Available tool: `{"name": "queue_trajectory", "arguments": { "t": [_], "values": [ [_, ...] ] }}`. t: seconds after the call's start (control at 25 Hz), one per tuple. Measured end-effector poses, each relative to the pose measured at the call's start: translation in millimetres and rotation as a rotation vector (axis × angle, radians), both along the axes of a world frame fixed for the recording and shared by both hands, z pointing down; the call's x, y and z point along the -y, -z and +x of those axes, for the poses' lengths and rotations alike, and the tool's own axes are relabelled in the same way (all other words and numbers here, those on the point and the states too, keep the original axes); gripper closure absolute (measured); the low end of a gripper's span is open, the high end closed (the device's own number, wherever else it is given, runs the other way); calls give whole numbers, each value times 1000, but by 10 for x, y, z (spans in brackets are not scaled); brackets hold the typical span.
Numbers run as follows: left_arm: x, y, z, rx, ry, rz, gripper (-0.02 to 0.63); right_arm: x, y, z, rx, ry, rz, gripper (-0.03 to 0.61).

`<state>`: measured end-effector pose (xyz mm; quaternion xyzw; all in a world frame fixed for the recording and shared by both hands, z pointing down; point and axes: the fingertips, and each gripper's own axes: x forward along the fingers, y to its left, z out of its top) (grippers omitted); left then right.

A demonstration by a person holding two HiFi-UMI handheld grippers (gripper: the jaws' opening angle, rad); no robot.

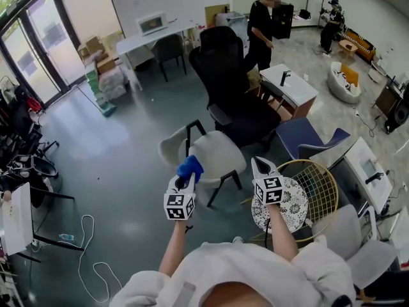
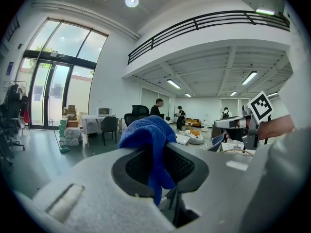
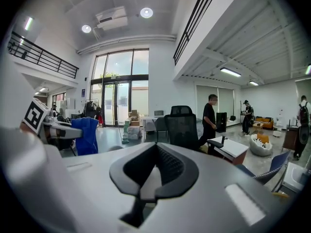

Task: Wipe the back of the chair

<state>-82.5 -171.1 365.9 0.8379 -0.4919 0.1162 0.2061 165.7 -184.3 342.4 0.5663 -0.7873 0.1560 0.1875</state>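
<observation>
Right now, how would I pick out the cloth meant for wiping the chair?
Find the tall black office chair mid-room; on its near side stands a pale chair on thin black legs. Over that chair's edge the left gripper pinches the cloth: a soft, bright blue bundle, while the right gripper beside it holds nothing.

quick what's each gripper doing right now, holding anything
Left gripper: shut on the blue cloth.
Right gripper: jaws shut, nothing between them.
</observation>
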Motion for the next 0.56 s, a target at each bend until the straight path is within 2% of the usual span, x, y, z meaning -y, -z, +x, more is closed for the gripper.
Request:
{"name": "queue_trajectory", "arguments": {
  "t": [0.56],
  "values": [
    [-10, -56, 29, 2, -9, -9, 552, -31, -68, -33, -9, 13, -12, 578]
  ]
}}
